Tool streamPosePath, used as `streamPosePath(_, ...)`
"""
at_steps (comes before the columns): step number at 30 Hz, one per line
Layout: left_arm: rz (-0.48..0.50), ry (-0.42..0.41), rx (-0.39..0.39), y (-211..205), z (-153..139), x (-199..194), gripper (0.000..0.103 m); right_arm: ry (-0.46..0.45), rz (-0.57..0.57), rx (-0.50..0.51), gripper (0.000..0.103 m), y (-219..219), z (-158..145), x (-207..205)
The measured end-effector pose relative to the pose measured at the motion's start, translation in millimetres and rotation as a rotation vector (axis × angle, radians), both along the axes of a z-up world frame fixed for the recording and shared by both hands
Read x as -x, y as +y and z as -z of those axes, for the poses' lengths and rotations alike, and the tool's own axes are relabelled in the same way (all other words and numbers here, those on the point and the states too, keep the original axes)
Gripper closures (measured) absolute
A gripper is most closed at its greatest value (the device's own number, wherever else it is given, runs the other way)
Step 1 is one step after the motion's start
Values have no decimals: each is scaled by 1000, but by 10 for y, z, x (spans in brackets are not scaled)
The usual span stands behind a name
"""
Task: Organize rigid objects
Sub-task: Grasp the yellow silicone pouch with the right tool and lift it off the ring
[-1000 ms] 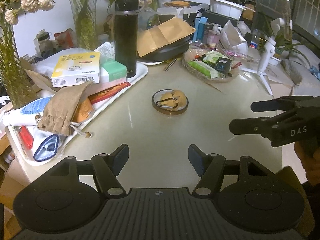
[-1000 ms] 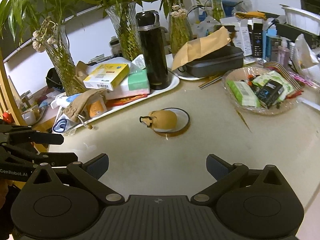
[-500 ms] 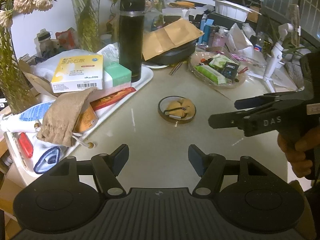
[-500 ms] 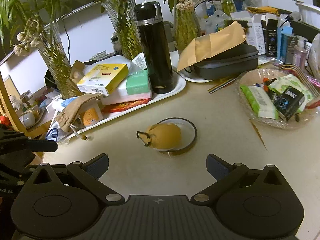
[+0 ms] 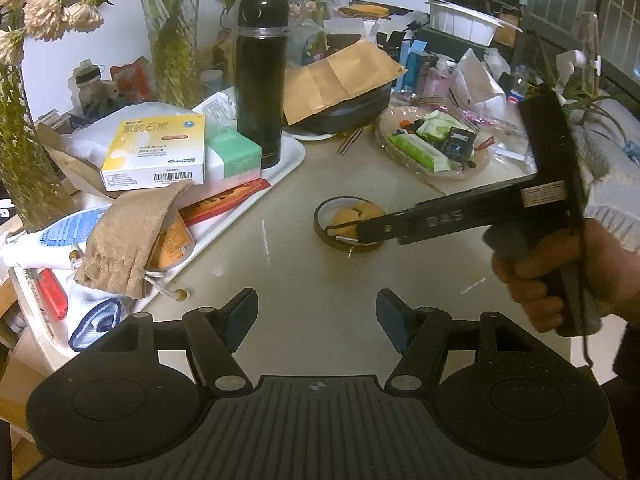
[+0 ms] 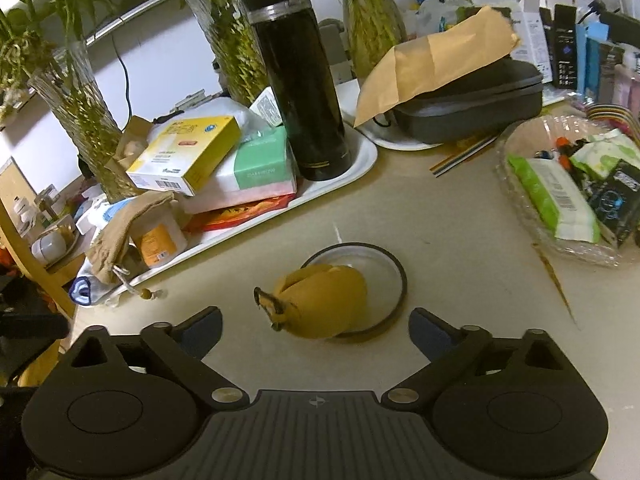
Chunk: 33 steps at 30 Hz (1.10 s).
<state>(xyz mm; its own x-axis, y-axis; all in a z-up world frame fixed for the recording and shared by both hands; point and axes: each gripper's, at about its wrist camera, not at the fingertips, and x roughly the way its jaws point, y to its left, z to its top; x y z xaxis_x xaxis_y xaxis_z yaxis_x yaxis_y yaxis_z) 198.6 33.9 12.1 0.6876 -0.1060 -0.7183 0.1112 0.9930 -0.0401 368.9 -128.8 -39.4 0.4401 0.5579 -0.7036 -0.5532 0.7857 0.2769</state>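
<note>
A mustard-yellow pouch (image 6: 324,300) with a dark clip at its left end lies half on a small dark-rimmed round dish (image 6: 390,270) in the middle of the beige table. My right gripper (image 6: 314,328) hovers just short of it. Its jaws are closing, with the pouch's near side between the fingertips and neither pad touching it. In the left wrist view the right gripper (image 5: 362,234), held by a hand, reaches in from the right over the dish (image 5: 324,216) and hides part of the pouch (image 5: 356,214). My left gripper (image 5: 316,312) stays low near the table's front, open on nothing.
A white tray (image 6: 360,160) on the left carries a black flask (image 6: 300,80), stacked boxes (image 6: 188,156) and a tan drawstring bag (image 5: 128,240). A clear bowl of packets (image 6: 568,192) sits on the right. Behind are a dark case under a brown envelope (image 6: 436,60) and glass vases.
The right gripper has moved forward and down to the dish, so the pouch looms larger, and its jaws have narrowed a little. The left gripper has barely moved.
</note>
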Motion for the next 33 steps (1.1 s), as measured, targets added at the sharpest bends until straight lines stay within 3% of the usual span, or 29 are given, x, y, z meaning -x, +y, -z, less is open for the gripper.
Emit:
streamPosePath(7, -5, 2, -16, 8, 1, -6, 38, 22, -23, 2, 11, 137, 132, -160)
streamPosePath(18, -10, 16, 9, 37, 6, 3, 38, 42, -33, 19, 25, 275, 274, -254)
streamPosePath(33, -17, 18, 14, 23, 15, -3, 38, -3, -67, 2, 28, 259, 84, -104)
